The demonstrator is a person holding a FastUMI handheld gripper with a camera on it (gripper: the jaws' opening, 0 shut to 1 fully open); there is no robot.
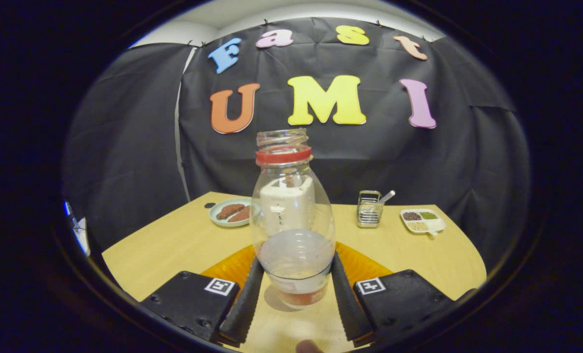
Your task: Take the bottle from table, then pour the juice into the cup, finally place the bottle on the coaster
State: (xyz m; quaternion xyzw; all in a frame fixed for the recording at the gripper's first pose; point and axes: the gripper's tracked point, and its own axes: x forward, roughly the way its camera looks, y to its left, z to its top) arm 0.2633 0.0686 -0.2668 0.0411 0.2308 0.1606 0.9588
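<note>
A clear bottle [294,235] with a red neck ring and no cap stands upright between my fingers, with a little orange juice left at its bottom. My gripper [296,260] is shut on the bottle, one finger pressing each side of its lower body. An orange round coaster [228,269] lies on the wooden table [174,245], showing on both sides just behind the fingers. Whether the bottle's base rests on the coaster or in front of it is unclear. A white cup [286,206] shows through the bottle's glass, beyond it.
Beyond the bottle to the left lies a green plate [230,212] with brown pieces. To the right stand a wire holder [370,210] with a spoon and a white divided dish [423,220]. The black cloth wall closes the table's far side.
</note>
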